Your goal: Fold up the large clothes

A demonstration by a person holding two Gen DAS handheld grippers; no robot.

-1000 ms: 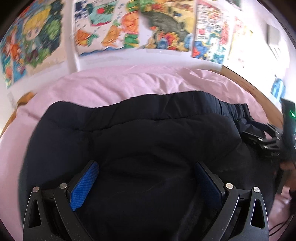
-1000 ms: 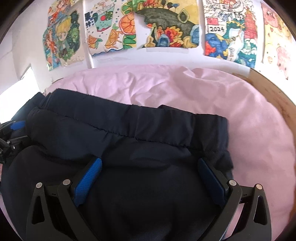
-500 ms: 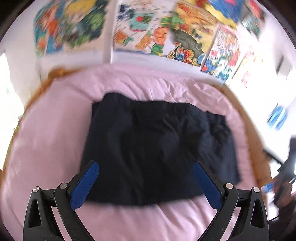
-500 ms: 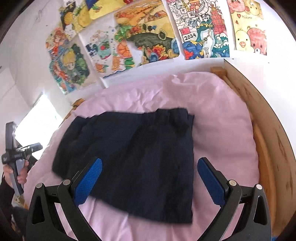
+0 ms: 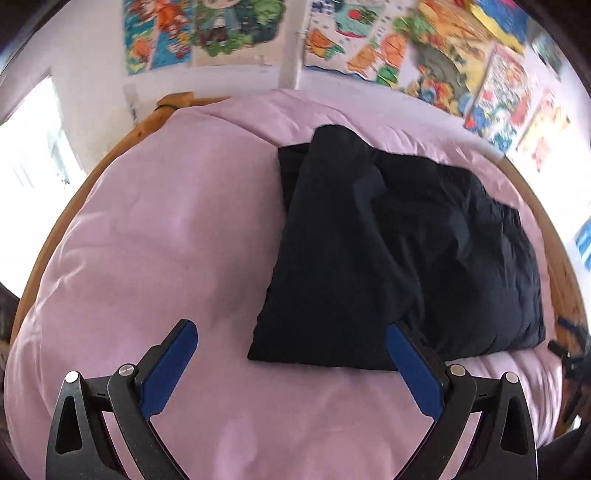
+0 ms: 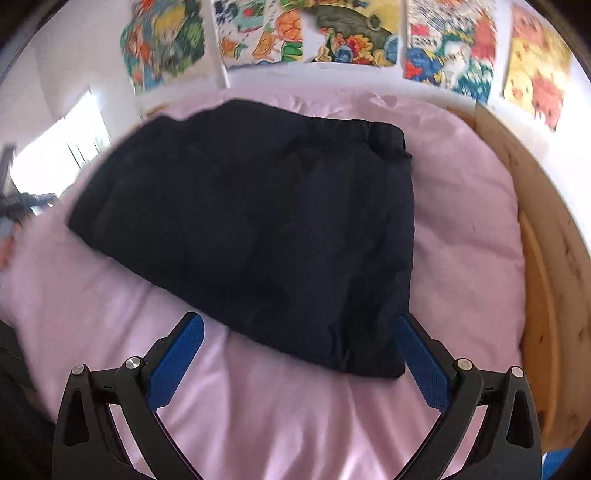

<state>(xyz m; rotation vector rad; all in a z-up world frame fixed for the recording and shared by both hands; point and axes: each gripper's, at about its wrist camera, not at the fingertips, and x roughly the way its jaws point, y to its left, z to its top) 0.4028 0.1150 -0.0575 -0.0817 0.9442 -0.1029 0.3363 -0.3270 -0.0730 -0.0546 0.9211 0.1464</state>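
Note:
A dark navy garment [image 5: 399,251] lies folded into a rough rectangle on the pink bedsheet [image 5: 155,236]. In the right wrist view it [image 6: 266,229] fills the middle, its elastic waistband at the far edge. My left gripper [image 5: 291,354] is open and empty, above the sheet by the garment's near left corner. My right gripper [image 6: 299,350] is open and empty, above the garment's near right corner. Neither touches the cloth.
A wooden bed frame [image 6: 546,236] rims the mattress on the right and also the left [image 5: 122,144]. Colourful posters [image 6: 351,33] cover the white wall behind. A bright window [image 5: 29,147] is at the left.
Both grippers have pulled back and up from the garment, from close above it to well clear. The left view has swung left, so the garment now sits to its right.

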